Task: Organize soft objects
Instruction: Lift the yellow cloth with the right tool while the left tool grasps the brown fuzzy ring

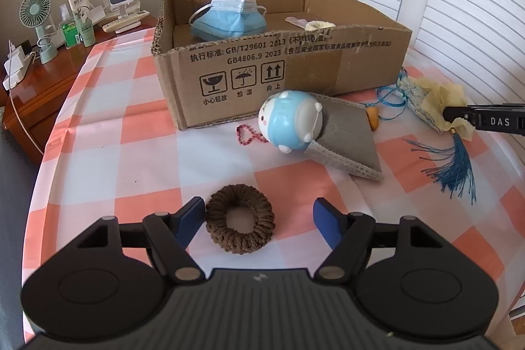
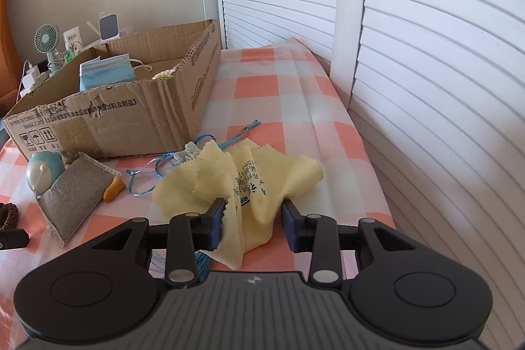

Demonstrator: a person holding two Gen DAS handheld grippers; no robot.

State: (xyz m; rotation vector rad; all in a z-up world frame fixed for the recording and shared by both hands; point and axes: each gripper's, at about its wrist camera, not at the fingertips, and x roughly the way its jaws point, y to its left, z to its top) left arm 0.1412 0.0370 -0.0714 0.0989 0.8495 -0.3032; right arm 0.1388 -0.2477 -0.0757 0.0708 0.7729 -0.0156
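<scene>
The left gripper (image 1: 259, 220) hangs low over the checked tablecloth (image 1: 108, 107) with its jaws spread wide, and a brown hair scrunchie (image 1: 240, 228) lies flat on the cloth between them, just beside the left finger and clear of the right. The scrunchie looks light, soft and springy, so it should squash rather than slip; closing across one side of the ring, through its thick knitted band, seems the surest hold. The right gripper (image 2: 252, 222) has its jaws open around a crumpled yellow cloth (image 2: 242, 182) lying on the table near the cardboard box (image 1: 344, 68); the fabric bunches between the fingers, but I cannot tell whether they pinch it yet. It is thin and limp, and will drape wherever it is taken, so a thick fold is the best place. The box already holds a blue face mask (image 1: 228, 20).
</scene>
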